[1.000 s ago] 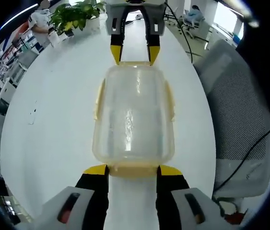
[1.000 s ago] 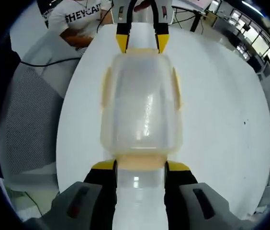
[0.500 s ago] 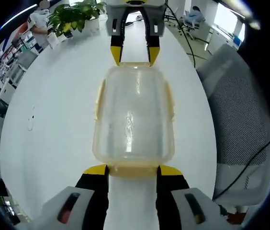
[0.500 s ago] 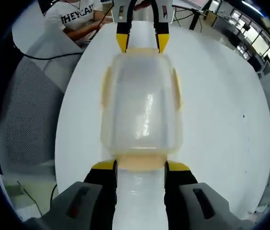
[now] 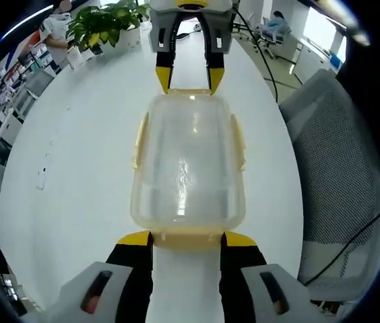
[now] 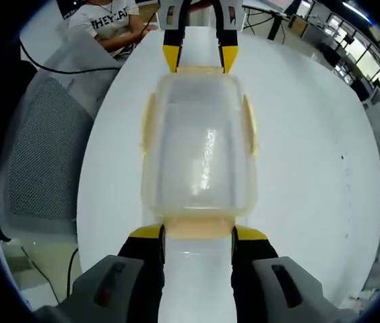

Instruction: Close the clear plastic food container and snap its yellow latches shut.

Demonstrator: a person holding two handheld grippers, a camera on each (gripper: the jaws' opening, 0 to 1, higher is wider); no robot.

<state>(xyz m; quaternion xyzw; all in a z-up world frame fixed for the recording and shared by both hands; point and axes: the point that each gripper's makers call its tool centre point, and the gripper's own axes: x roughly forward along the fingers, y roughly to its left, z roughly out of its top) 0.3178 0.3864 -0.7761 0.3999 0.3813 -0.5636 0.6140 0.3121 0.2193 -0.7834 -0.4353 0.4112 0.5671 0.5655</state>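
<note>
With our left tongs point(image 5: 186, 237) spread apart at one end of the clear plastic food container with yellow latches point(image 5: 187, 165), and our right tongs point(image 6: 197, 232) equally spread at the opposite end point(image 6: 198, 145), neither pair grips it. It sits lidded on the round white table point(image 5: 75, 148). We judge it light, stiff and slippery, so we press the end latches point(image 6: 198, 229) rather than squeeze the walls.

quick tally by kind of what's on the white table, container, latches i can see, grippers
clear plastic food container: 1
yellow latches: 4
grippers, left gripper and right gripper: 2
total: 7
</note>
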